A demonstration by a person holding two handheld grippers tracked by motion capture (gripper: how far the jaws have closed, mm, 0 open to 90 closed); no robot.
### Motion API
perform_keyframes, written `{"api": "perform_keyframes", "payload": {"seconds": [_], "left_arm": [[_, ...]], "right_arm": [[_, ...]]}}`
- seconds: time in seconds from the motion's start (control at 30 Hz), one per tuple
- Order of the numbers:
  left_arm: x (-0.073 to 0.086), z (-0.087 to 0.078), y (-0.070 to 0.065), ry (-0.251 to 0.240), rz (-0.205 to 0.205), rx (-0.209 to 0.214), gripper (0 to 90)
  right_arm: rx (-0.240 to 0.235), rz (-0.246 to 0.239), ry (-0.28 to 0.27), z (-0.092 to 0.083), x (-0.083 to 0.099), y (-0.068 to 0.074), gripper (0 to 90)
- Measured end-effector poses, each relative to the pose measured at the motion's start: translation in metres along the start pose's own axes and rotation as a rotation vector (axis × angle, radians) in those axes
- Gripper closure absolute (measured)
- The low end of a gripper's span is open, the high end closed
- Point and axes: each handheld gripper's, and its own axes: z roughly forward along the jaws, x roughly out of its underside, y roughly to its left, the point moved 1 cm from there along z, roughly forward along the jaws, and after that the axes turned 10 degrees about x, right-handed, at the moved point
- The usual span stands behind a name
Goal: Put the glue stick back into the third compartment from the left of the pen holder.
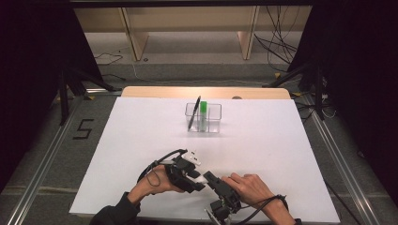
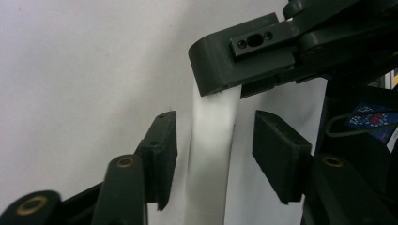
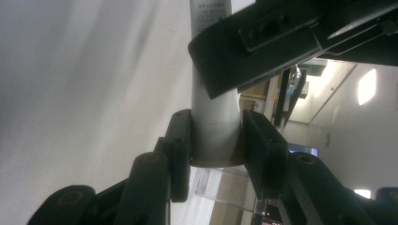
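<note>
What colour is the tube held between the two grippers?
White tube; the left gripper view shows it best.

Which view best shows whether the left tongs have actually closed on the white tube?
The left gripper view: the white tube stands between the left tongs with gaps on both sides. The right gripper view shows the right tongs clamping it. The high view shows just a white patch between both.

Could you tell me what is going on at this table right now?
A person works two hand-held grippers at a white table. The right gripper is shut on a white tube. The left gripper has its fingers either side of that tube, not yet pressing. Farther back, a clear box holds a black pen and a green marker.
</note>
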Motion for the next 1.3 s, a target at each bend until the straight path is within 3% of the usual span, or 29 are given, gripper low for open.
{"api": "perform_keyframes", "payload": {"seconds": [0.33, 0.73, 0.97, 1.1, 1.3], "left_arm": [[-0.002, 0.002, 0.004, 0.017, -0.011, 0.042, 63.4], [0.0, 0.001, 0.007, 0.049, -0.022, 0.085, 67.3], [0.004, 0.002, 0.01, 0.035, -0.046, 0.12, 68.6], [0.004, 0.001, 0.014, 0.019, -0.075, 0.101, 68.9], [0.009, -0.01, 0.022, -0.021, -0.093, 0.062, 69.0]], "right_arm": [[-0.004, -0.013, -0.011, -0.001, -0.003, 0.0, 65.4], [-0.007, -0.021, -0.026, -0.001, -0.007, 0.003, 65.3], [0.002, -0.03, -0.025, -0.002, -0.007, 0.004, 64.4], [0.008, -0.006, 0.002, -0.001, -0.005, 0.001, 52.5], [0.026, 0.053, 0.039, -0.004, 0.005, -0.01, 46.5]]}}
